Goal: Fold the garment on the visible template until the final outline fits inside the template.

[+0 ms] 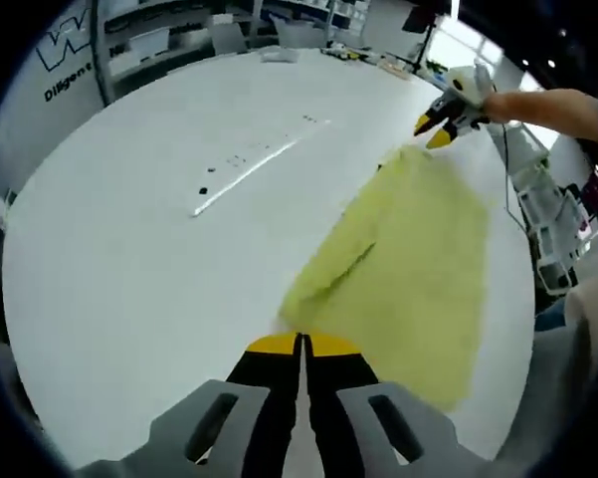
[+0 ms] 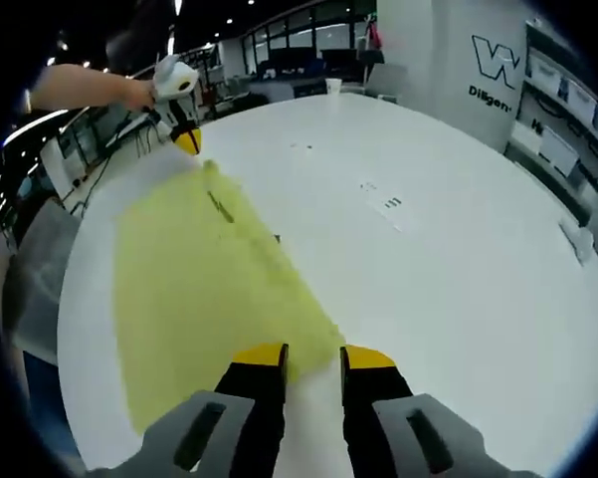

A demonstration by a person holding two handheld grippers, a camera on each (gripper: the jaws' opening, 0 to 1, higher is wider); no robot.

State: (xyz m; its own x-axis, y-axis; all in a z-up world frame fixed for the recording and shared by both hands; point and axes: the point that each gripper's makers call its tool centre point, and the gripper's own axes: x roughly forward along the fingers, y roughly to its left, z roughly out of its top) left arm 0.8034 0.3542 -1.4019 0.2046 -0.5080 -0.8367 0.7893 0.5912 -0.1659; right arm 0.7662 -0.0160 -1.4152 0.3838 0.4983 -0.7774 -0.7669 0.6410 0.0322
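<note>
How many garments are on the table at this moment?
1: a yellow garment spread on the white table, with the left claw at one corner and the right claw at the other.

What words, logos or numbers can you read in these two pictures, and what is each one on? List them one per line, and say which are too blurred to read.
"W" logo, outlined: on the wall.
"Diligen", cut off: under that logo, same wall.
Small dark marks on a paper slip on the table: too small to read.
Garment: no text seen.
</note>
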